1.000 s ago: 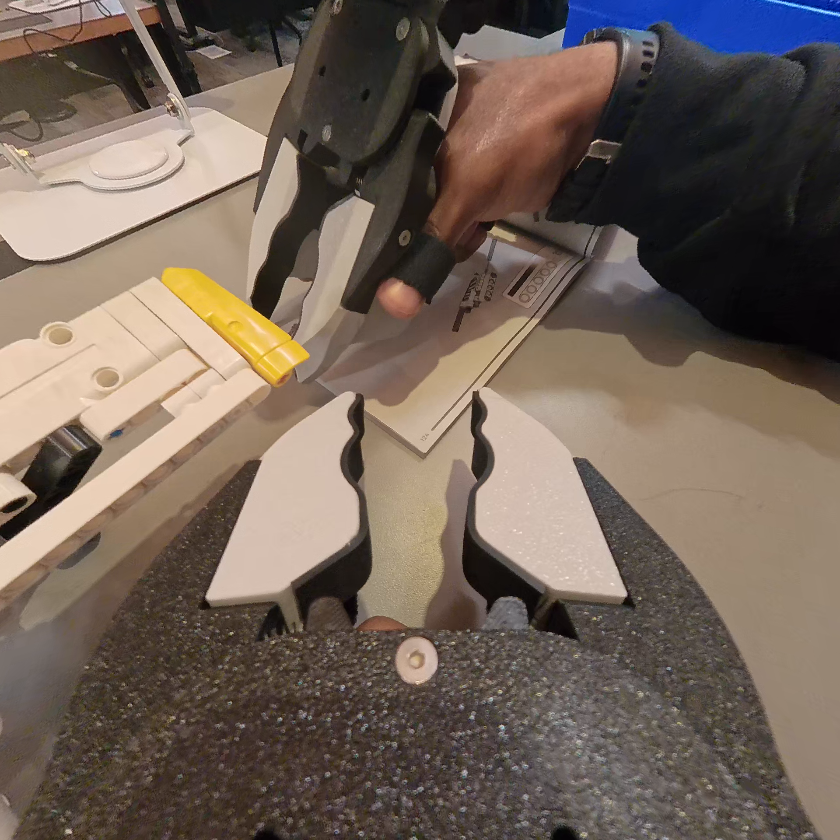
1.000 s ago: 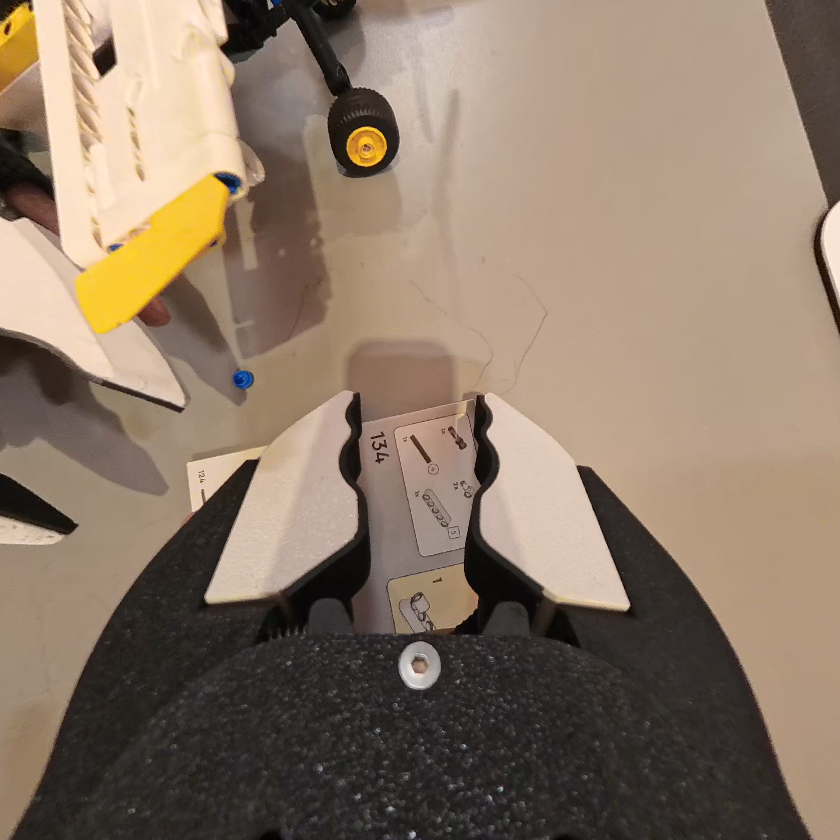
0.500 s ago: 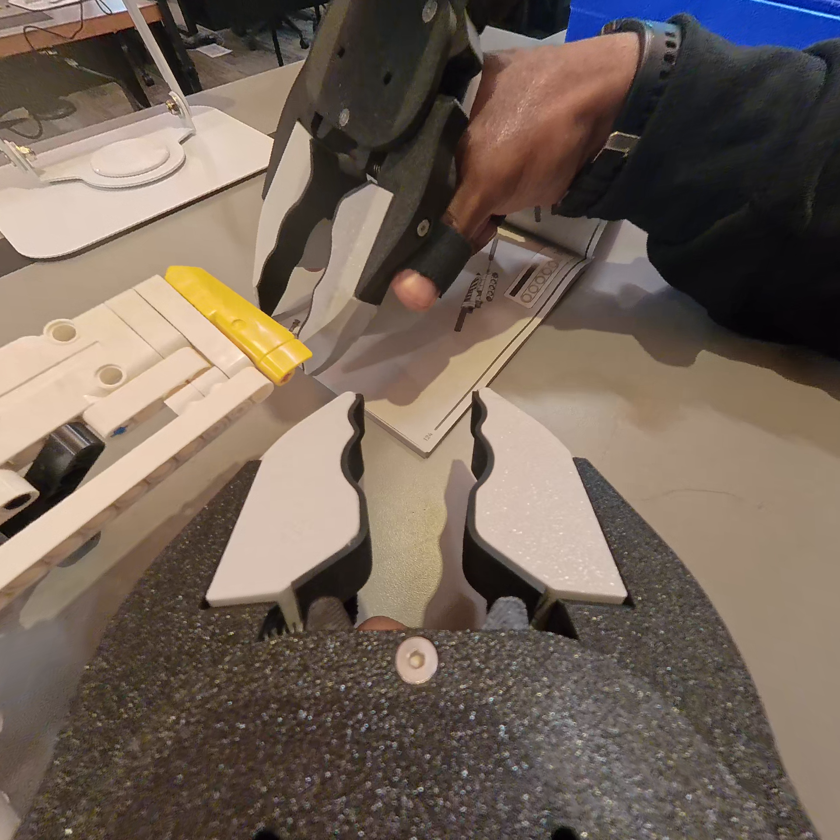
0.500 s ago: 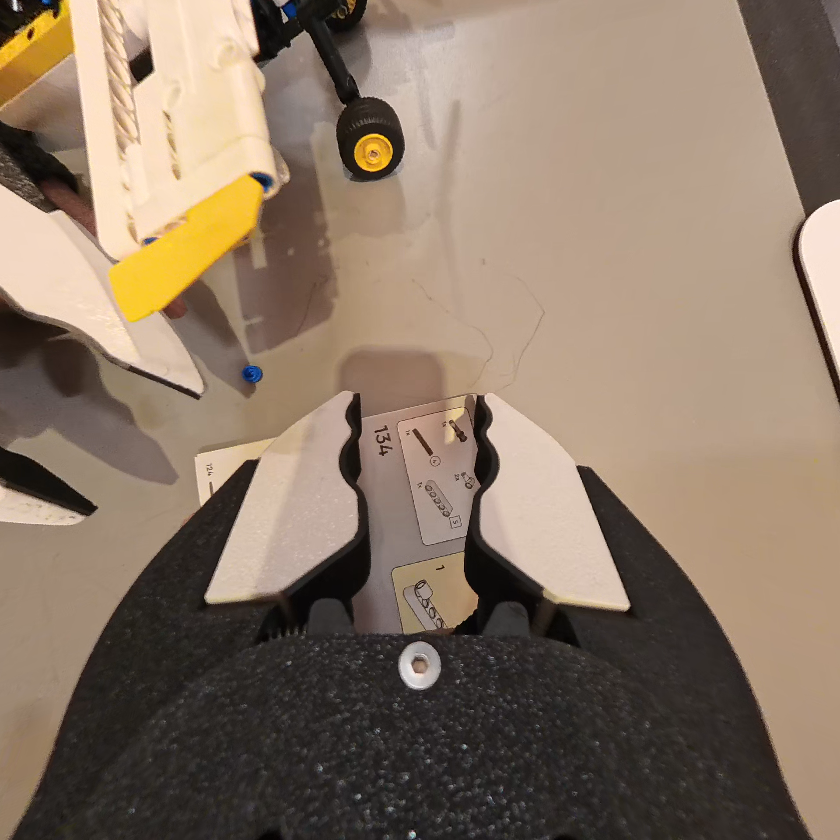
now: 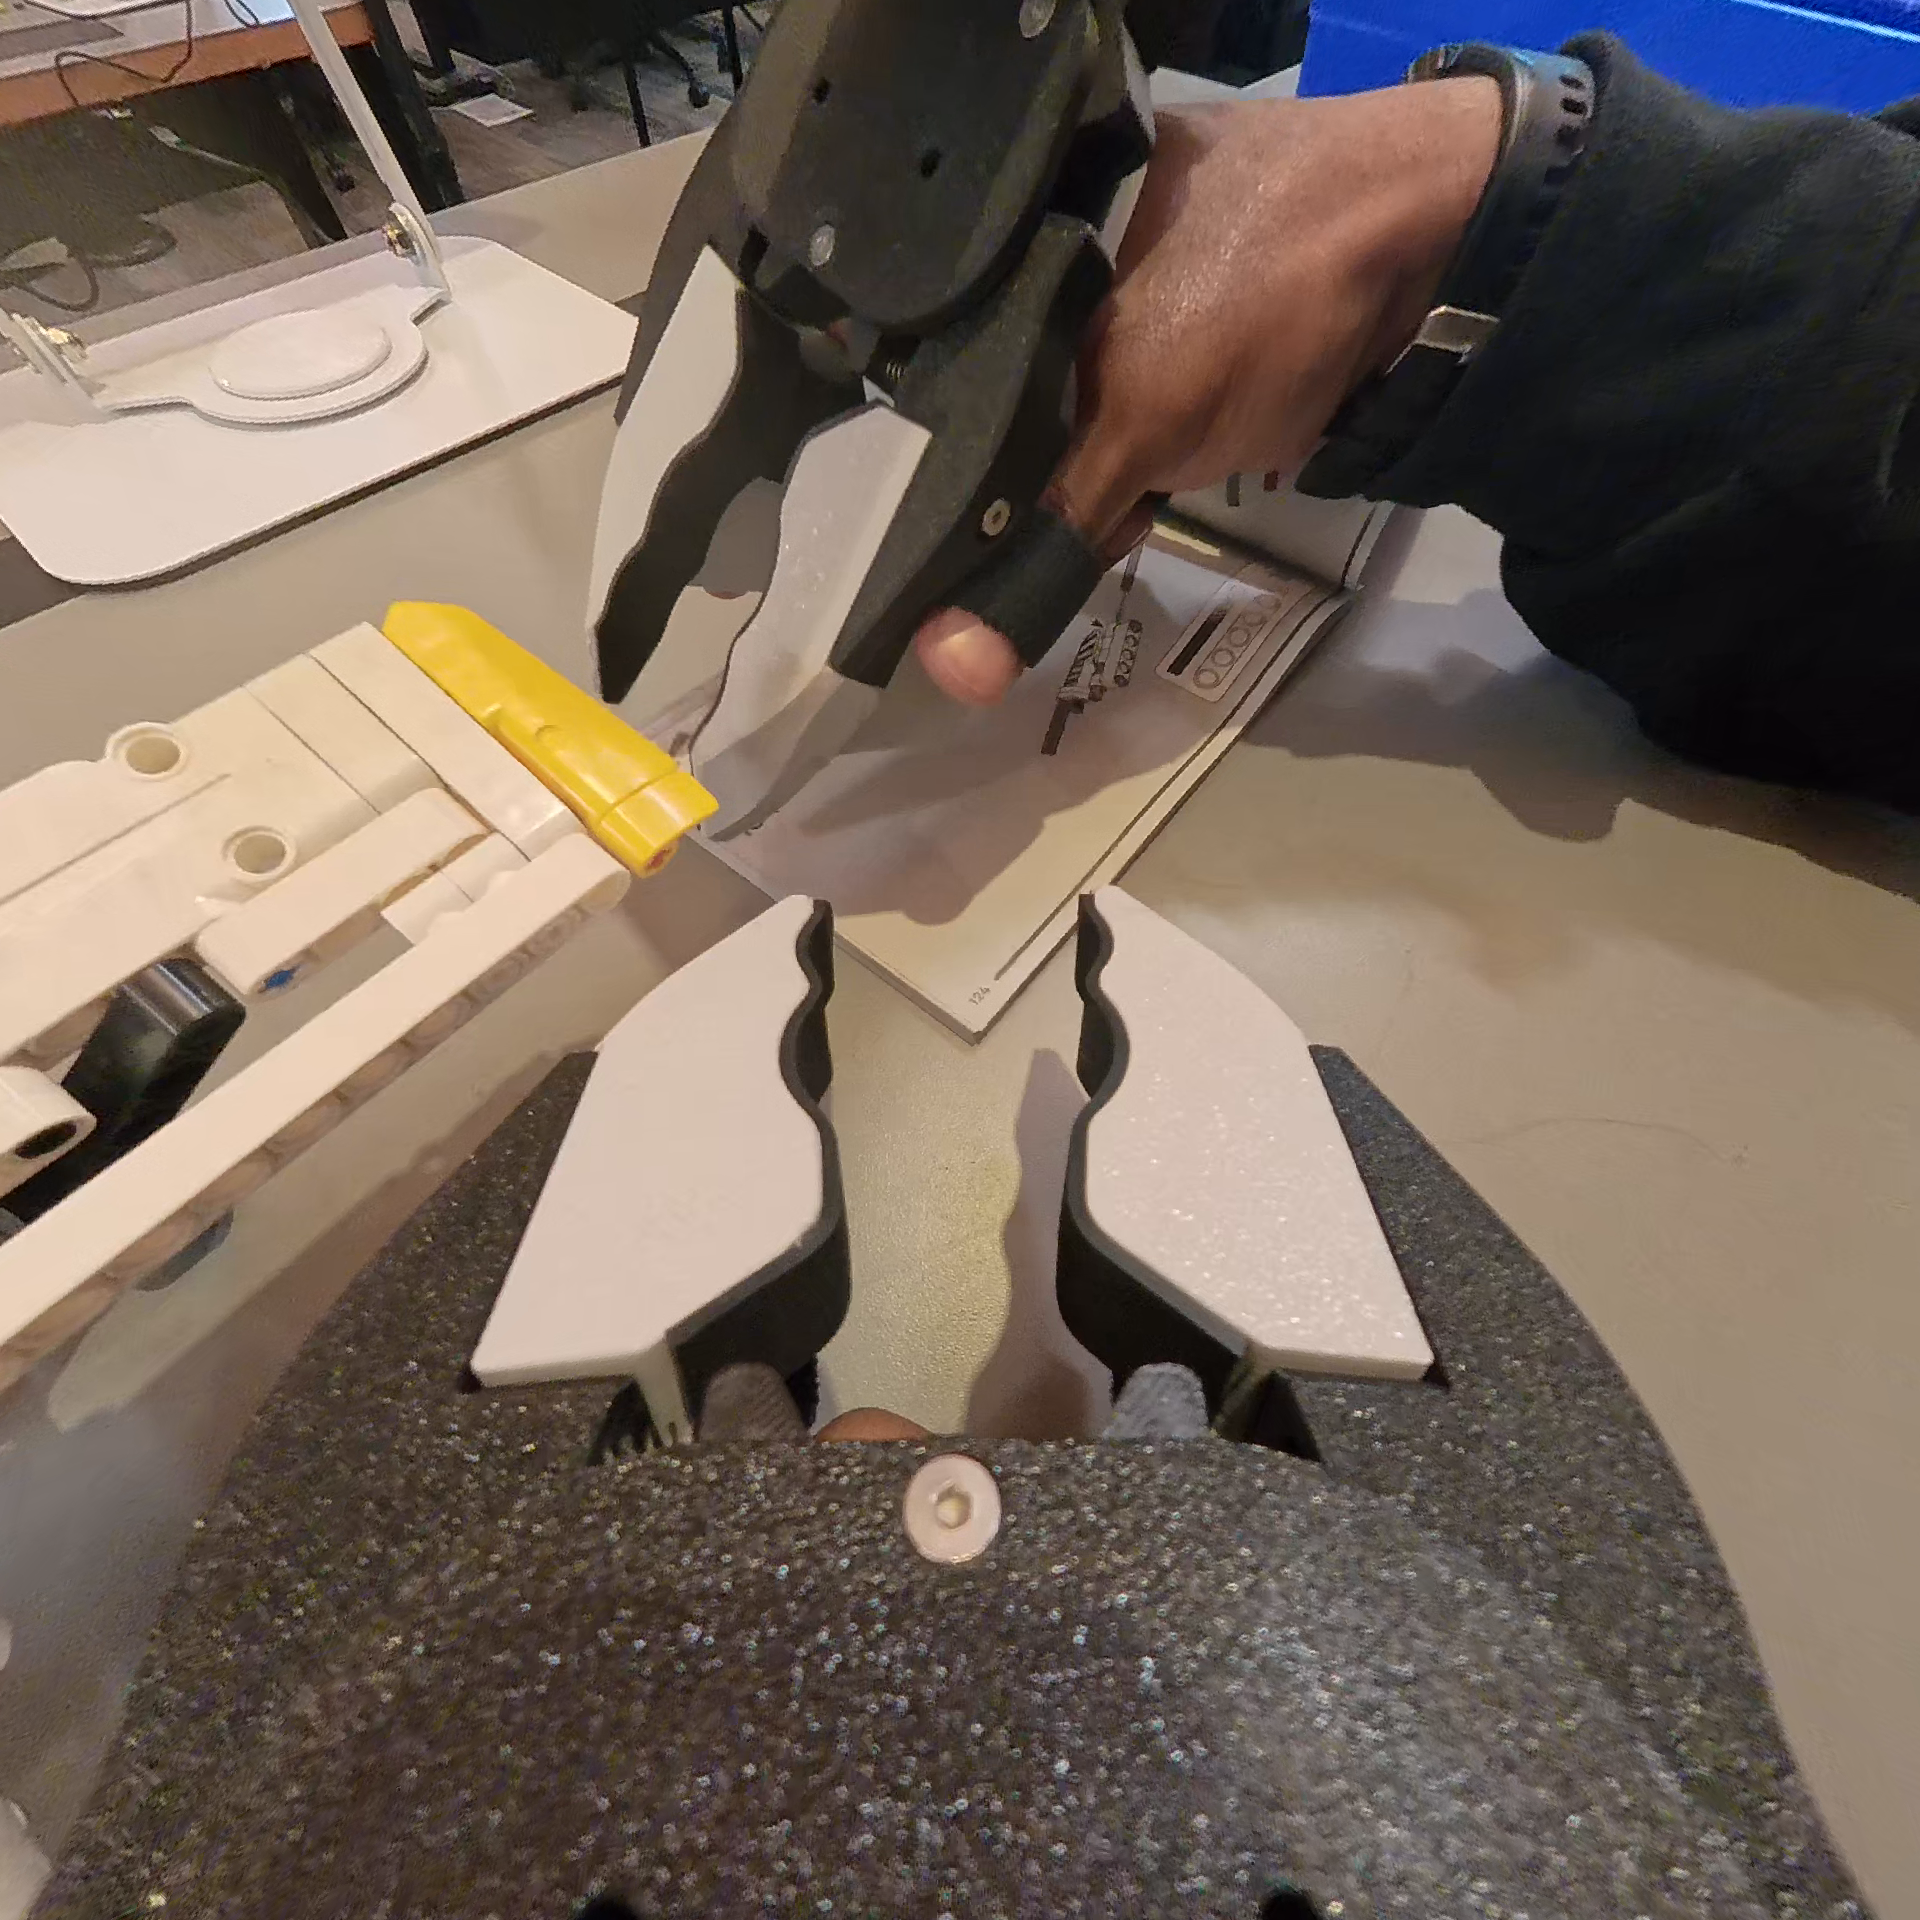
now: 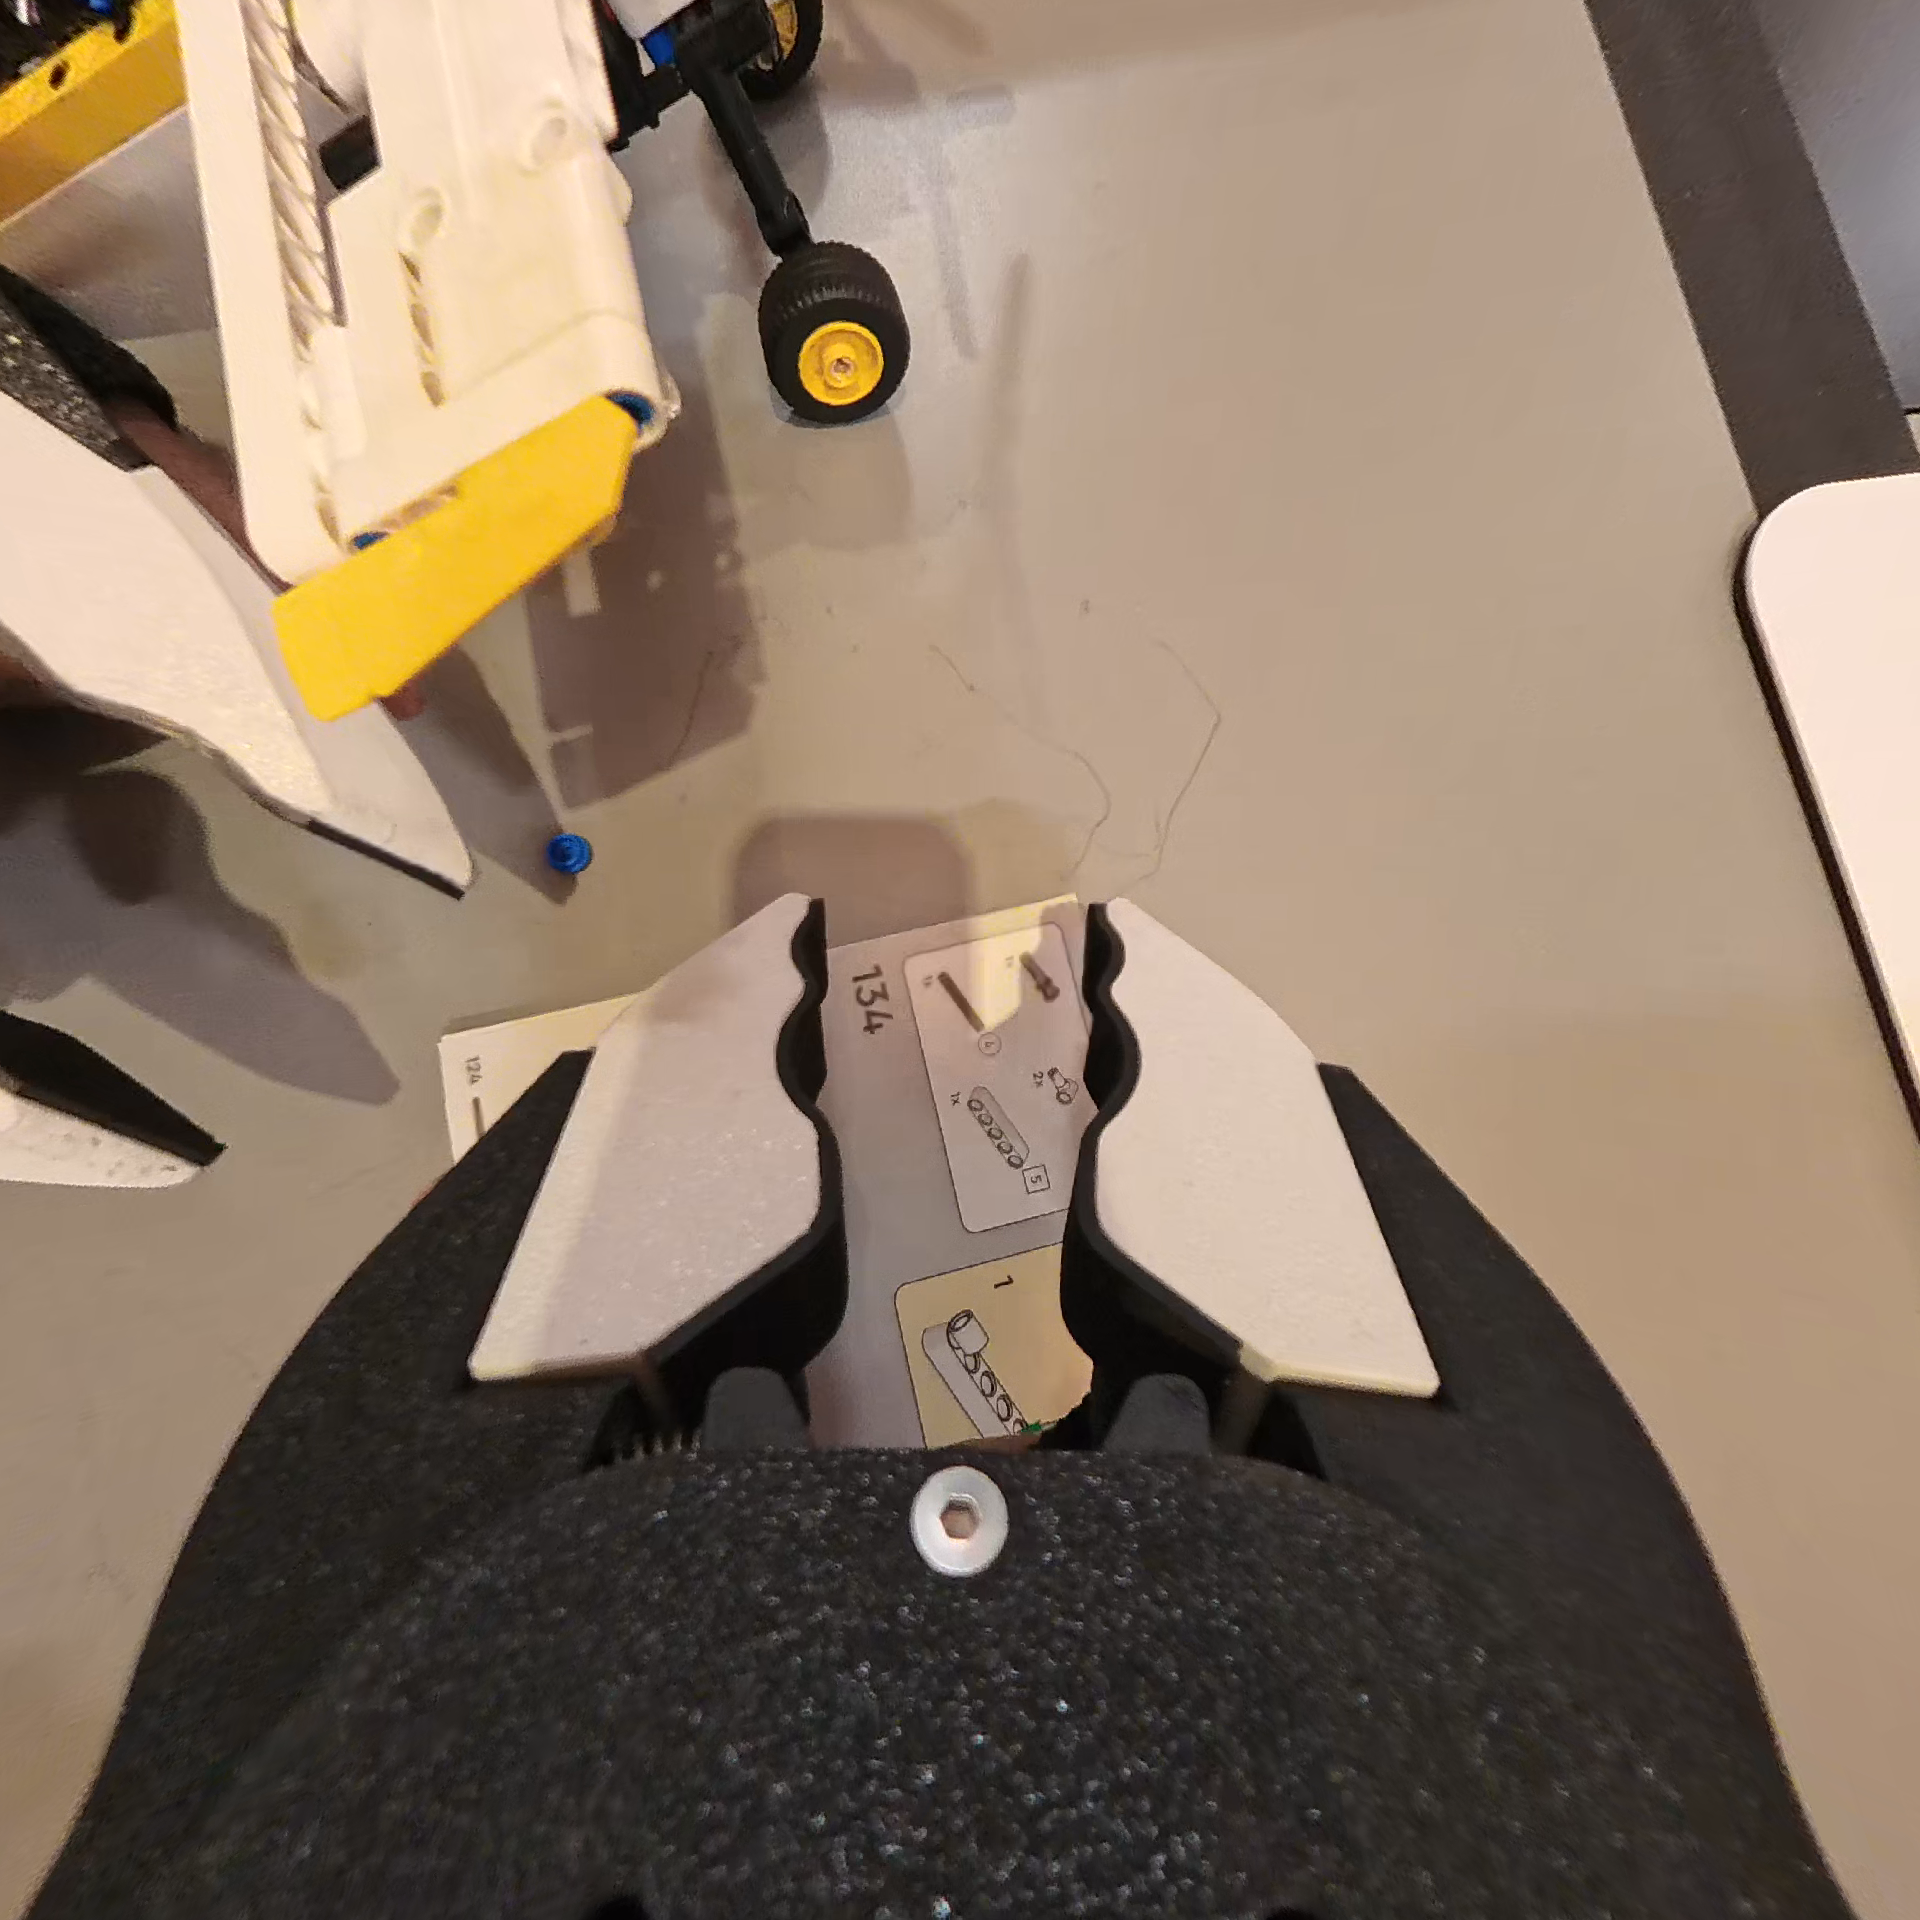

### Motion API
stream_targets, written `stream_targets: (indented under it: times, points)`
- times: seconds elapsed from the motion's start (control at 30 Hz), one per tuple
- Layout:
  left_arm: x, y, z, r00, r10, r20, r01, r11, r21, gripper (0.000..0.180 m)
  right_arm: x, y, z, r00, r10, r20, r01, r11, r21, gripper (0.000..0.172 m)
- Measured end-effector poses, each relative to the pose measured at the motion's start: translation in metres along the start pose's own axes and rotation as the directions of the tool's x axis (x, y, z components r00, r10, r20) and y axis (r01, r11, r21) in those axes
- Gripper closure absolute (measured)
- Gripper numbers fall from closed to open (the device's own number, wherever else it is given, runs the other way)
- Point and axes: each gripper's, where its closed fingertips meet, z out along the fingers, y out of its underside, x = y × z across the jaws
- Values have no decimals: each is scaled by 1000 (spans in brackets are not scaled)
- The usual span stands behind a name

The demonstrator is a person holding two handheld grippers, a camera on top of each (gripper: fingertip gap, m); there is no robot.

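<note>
The left gripper [image 5: 951,914] is held with its jaws apart and nothing between them but bare table [image 5: 1558,1039]; the corner of a booklet [image 5: 966,831] lies just ahead of its tips. A white and yellow model [image 5: 343,800] sits just beside it on the left. The right gripper [image 6: 951,914] is likewise parted and bare, held over the booklet [image 6: 935,1091], apart from the page. Near it are seen a blue pin [image 6: 566,852] and a wheel [image 6: 836,332].

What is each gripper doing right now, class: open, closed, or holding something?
Left gripper: open, holding nothing, over the table.
Right gripper: open, holding nothing, above the booklet.
</note>
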Motion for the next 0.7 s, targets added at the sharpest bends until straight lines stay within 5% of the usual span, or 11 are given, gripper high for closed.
stream_targets:
  times: [0.7]
  points:
    - [0, 1, 1, 1000, 3, 4, -3, 1000, -7, 135, 3, 14, 9, 995, 99, 15, -98, 994, -53, 121]
